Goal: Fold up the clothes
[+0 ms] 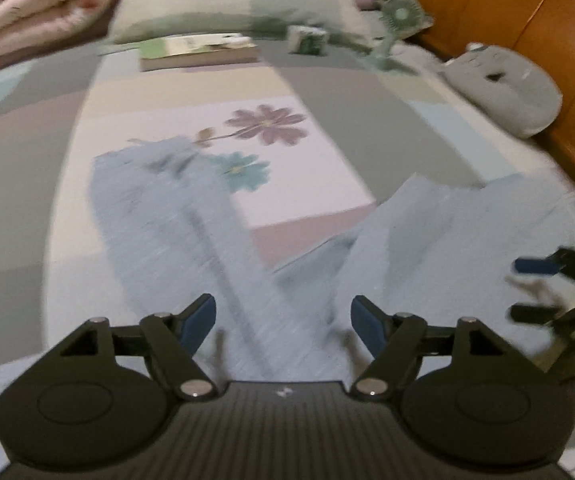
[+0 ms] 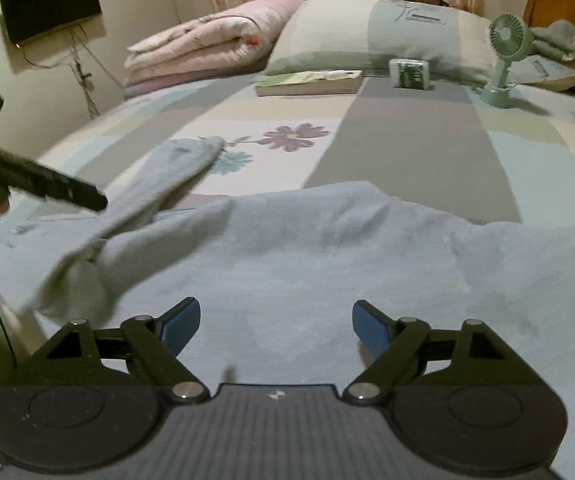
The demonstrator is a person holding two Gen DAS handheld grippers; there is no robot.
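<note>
Your left gripper (image 1: 283, 322) hangs released over the soft, pale-blue knit garment (image 1: 427, 248). Your right gripper (image 2: 276, 326) gapes too, above its rumpled body on the patchwork bedspread (image 2: 407, 148).

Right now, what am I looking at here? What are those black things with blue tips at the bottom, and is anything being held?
Those are two hand-held grippers, one in each of a person's hands; no robot arm is involved. Each carries a camera looking forward along its two blue-tipped fingers, so each picture is one gripper's own view. The left gripper and the right gripper both stand open and hold nothing. Below them a light blue garment lies spread on a patchwork bedspread, one sleeve stretching away across a flower print. Further back lie a book, a small green fan, a pillow and a folded pink quilt. The left view is blurred by motion.
</note>
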